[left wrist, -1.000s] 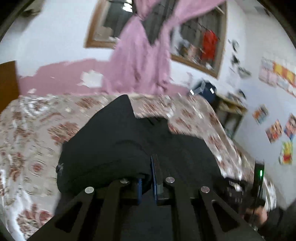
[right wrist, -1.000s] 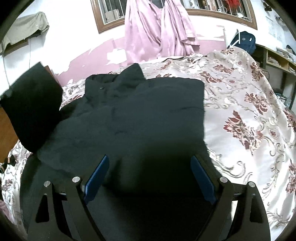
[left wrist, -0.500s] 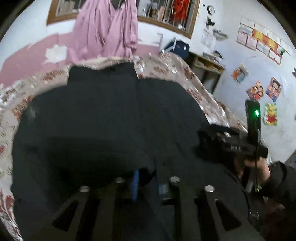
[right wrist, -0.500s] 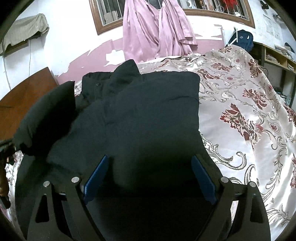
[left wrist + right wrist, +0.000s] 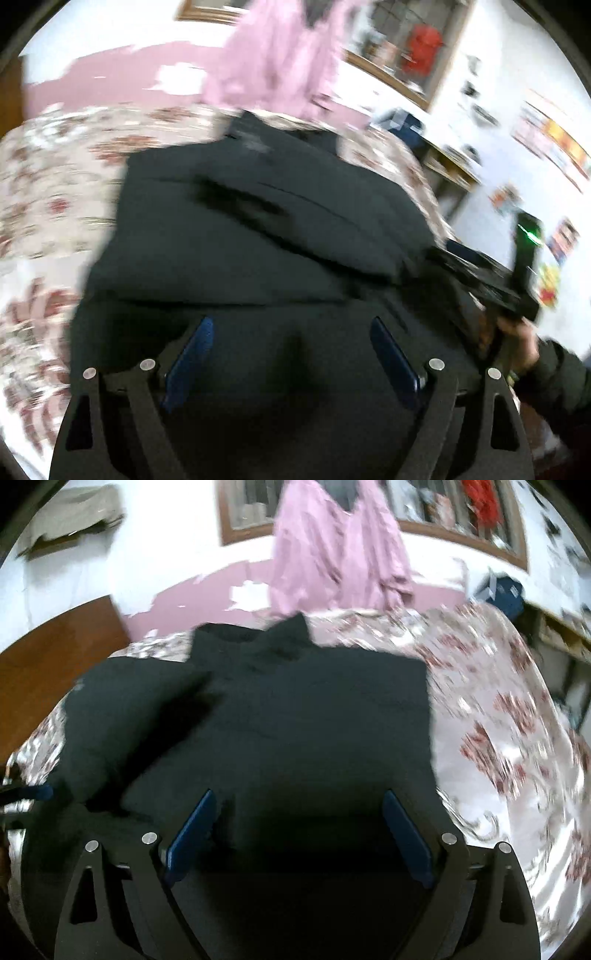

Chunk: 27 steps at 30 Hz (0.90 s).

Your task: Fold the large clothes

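My left gripper point(image 5: 291, 354) has just let go: its blue-padded fingers, pinched on a fold of cloth a moment ago, now stand wide with nothing between them. The bulky black padded jacket point(image 5: 258, 229) lies on the floral satin bedspread point(image 5: 55, 192), its left side laid over the middle, the collar at the far end near the pink curtain point(image 5: 273, 59). My right gripper point(image 5: 299, 834) hangs wide and empty over the jacket's near hem, as before. Both sides look folded in, so I judge the next fold brings the near hem toward the collar.
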Motion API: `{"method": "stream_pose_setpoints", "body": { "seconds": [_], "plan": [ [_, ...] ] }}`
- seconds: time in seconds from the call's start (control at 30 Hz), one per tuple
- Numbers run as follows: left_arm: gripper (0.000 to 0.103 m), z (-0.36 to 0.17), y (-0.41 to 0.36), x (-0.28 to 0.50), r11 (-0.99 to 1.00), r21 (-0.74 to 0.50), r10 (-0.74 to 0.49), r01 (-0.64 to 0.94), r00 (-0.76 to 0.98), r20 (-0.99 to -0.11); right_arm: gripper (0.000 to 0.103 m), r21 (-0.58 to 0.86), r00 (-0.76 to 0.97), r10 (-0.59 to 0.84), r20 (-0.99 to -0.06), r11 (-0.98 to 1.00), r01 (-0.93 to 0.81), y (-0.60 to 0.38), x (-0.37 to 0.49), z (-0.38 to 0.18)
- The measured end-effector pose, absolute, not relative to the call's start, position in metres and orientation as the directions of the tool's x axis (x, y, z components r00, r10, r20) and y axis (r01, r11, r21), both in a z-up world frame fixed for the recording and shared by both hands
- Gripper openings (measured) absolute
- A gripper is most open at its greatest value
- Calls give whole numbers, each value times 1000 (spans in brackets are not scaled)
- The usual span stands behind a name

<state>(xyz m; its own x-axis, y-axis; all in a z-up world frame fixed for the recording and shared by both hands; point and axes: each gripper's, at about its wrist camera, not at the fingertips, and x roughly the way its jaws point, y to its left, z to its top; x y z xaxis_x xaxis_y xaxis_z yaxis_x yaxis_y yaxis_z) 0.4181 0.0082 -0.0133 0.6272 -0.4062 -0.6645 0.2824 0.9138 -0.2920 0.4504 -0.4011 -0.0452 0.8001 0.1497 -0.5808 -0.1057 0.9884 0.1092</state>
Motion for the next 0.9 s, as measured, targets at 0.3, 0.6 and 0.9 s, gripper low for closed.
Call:
{"method": "stream_pose_setpoints", "body": {
  "seconds": [0.3,0.6,0.9],
  "plan": [
    [88,-18,66,442,966,-255,-156,-46,682,-715,88,4,781,357,-512,911,-413,-291,443,-9],
    [88,-28,78,459,958,-274,-145,-89,673,-725,75,-206,804,260,-535,882,-423,-217,451,-9],
    [88,-22,62,461,966,-254,-159,-39,684,-712,34,-37,849,273,-453,945,-324,-291,435,14]
  ]
}}
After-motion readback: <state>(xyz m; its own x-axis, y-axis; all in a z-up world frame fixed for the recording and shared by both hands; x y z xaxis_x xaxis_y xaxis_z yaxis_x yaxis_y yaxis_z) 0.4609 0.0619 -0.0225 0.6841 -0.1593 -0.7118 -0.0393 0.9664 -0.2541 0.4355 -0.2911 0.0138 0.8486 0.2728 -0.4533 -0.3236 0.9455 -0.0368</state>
